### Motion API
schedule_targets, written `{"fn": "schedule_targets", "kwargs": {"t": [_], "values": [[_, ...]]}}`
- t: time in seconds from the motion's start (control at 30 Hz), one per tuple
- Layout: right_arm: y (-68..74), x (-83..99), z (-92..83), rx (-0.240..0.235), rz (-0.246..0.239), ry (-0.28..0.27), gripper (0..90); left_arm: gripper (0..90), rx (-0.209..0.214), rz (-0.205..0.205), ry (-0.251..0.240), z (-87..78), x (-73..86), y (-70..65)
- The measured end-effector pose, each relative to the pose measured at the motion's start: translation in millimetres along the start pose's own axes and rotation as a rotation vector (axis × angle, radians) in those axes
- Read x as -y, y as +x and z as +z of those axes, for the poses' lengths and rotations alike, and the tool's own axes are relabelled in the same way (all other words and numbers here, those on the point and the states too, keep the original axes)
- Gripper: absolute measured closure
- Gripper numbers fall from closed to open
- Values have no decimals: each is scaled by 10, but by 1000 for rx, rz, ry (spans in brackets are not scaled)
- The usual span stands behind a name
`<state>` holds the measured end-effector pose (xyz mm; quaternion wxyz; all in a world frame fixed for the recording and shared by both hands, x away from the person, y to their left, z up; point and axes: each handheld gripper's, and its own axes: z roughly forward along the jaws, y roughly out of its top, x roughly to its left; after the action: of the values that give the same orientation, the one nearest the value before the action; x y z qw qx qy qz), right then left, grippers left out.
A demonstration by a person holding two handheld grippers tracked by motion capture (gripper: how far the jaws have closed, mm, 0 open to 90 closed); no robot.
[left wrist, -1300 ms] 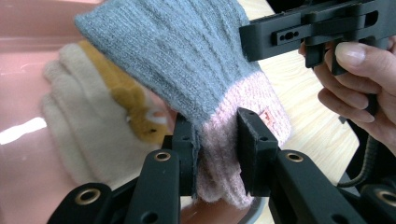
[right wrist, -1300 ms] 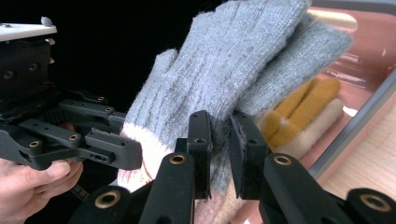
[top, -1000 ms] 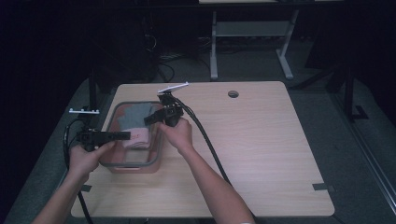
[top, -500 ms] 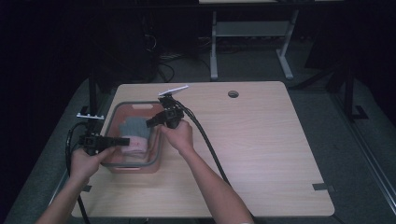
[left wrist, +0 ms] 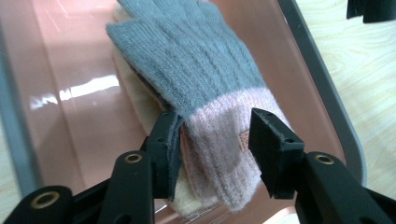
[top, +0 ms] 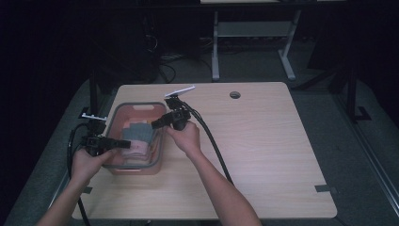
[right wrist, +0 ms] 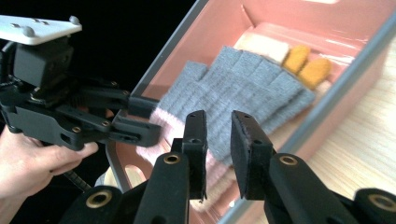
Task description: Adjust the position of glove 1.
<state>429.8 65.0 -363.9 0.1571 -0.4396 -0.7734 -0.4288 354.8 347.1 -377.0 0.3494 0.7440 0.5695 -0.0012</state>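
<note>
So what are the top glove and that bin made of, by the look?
The grey glove looks like soft ribbed knit, wool or acrylic, with a fuzzy pink cuff bearing a small tag. The pink bin seems glossy hard plastic: light glares off its floor; its grey rim looks matte.

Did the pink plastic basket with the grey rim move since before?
No. The pink plastic basket stays by the left edge of the wooden table.
</note>
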Motion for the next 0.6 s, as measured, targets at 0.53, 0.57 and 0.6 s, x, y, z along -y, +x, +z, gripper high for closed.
{"fn": "schedule_targets", "kwargs": {"t": [0.53,0.57,0.6], "values": [[-98,50,-260,10,9,-37,691,558,-2,-3,-50,-131,-110,-39],[-98,54,-271,12,7,-36,685,557,5,-4,-55,-133,-113,-43],[-99,57,-282,11,5,-35,683,556,7,-1,-59,-138,-119,-50]]}}
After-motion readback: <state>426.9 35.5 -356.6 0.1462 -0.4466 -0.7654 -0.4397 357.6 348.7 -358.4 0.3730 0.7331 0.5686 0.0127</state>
